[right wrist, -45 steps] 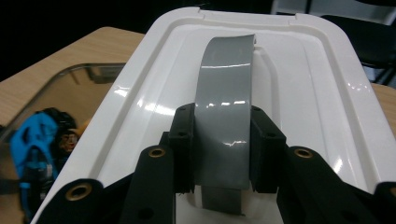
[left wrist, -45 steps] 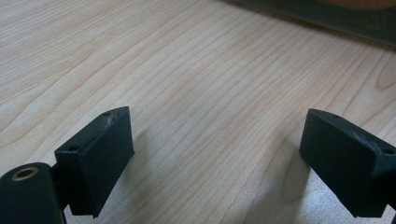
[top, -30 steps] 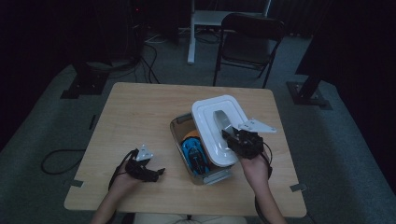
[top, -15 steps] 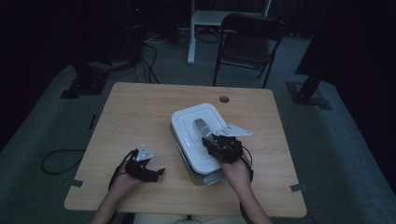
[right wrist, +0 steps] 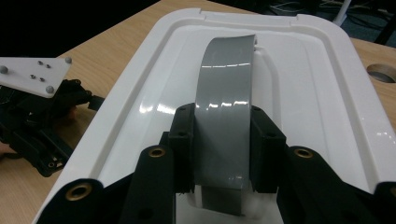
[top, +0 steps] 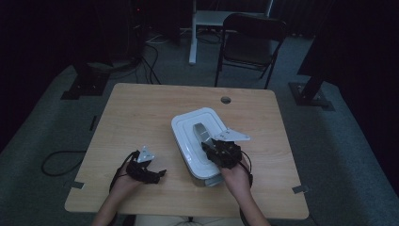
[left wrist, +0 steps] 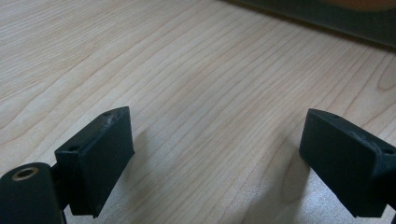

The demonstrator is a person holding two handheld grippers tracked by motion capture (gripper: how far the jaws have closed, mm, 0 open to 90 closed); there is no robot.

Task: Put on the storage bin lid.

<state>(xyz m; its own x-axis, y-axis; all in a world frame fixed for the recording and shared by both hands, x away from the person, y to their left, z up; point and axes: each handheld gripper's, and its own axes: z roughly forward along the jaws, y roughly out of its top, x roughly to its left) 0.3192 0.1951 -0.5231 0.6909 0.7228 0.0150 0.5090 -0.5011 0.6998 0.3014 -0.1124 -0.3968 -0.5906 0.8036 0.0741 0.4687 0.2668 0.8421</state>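
Right claw (top: 207, 145) is clenched on the grey handle (right wrist: 224, 116) of a white lid (top: 197, 136), its two jaws pressing the handle's sides; the left claw (top: 160, 173) is released, jaws wide apart with nothing between them.

From the high view, the wooden bench (top: 141, 117) carries a white box (top: 207, 176) near its middle, a little toward the person's right, with the lid lying flat over it. That view also takes in a folding chair (top: 249, 37) beyond the far edge, a round hole (top: 226, 100) in the bench top near that edge, and both of the person's hands coming in from below. The left claw rests low on the bench well apart from the box, near the front edge.

In the right gripper view, the lid's raised rim (right wrist: 327, 28) and the arched, glossy handle show up close: the handle rises from between the black jaws and curves away over the lid's centre. The left claw (right wrist: 91, 103) shows there too, off beside the lid, with its pale plate on top.

In the left gripper view, bare wood grain (left wrist: 196, 84) lies between the two black pads (left wrist: 100, 154), close to the surface.
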